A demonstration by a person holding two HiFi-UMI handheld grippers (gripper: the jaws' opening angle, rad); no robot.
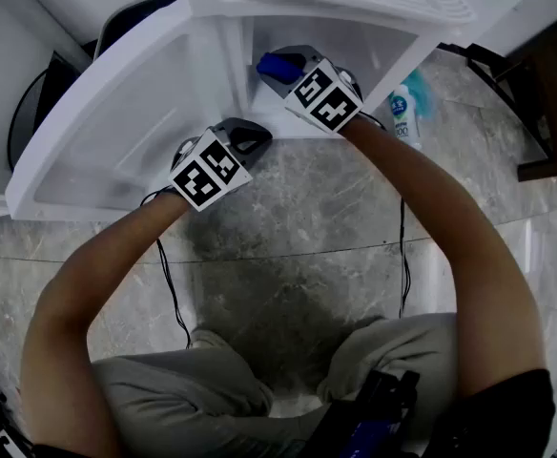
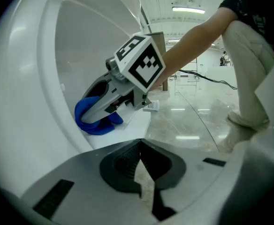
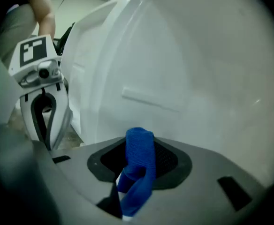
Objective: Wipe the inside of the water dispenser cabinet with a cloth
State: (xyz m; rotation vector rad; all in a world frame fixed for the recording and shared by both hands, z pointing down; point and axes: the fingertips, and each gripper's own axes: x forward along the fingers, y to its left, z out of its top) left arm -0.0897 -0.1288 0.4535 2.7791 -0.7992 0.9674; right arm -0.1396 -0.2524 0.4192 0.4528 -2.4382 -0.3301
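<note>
Our right gripper (image 3: 137,172) pinches the blue cloth (image 3: 139,149) inside the white cabinet (image 3: 174,78), close to its wall. Our left gripper (image 2: 139,170) waits at the cabinet's front, jaws pressed together, empty.

text readable: none | bottle (image 1: 407,113) label: print there, too small and blurred to make out

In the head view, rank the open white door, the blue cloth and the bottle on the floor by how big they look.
1. the open white door, by far the largest.
2. the bottle.
3. the blue cloth, but only a small bit of it shows, so bottle versus cloth is close.
</note>
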